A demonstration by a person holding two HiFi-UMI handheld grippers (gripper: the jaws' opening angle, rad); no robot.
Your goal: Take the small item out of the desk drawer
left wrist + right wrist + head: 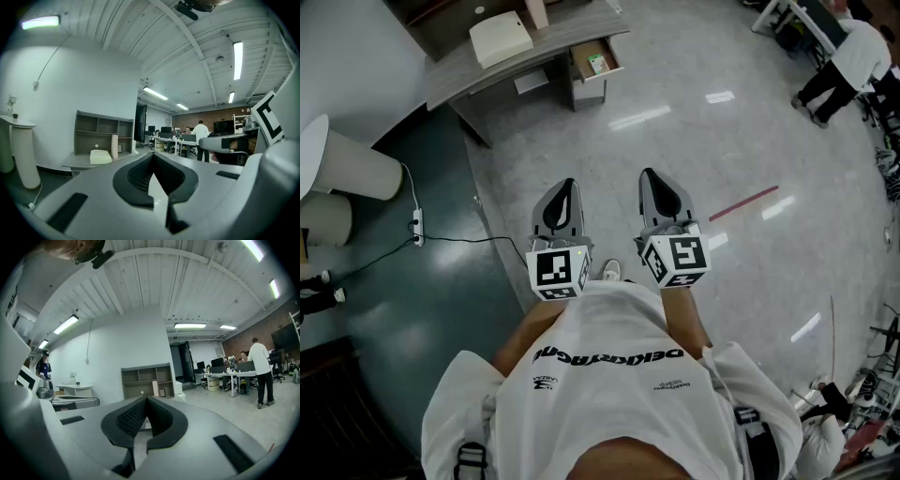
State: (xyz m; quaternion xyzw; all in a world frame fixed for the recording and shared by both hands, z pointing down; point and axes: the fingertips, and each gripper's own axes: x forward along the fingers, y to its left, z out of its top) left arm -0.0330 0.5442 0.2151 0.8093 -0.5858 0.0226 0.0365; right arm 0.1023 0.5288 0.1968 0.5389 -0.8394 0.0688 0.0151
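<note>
The left gripper (566,187) and the right gripper (651,178) are held side by side in front of the person's chest, over the floor (694,122). Each has its jaws pressed together with nothing between them. The small item (598,64) lies in the open drawer (578,67) of the counter (459,70), well apart from both grippers.

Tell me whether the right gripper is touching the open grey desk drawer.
Apart. The head view shows the right gripper held near the person, with a wide stretch of grey floor between it and the open grey desk drawer.
</note>
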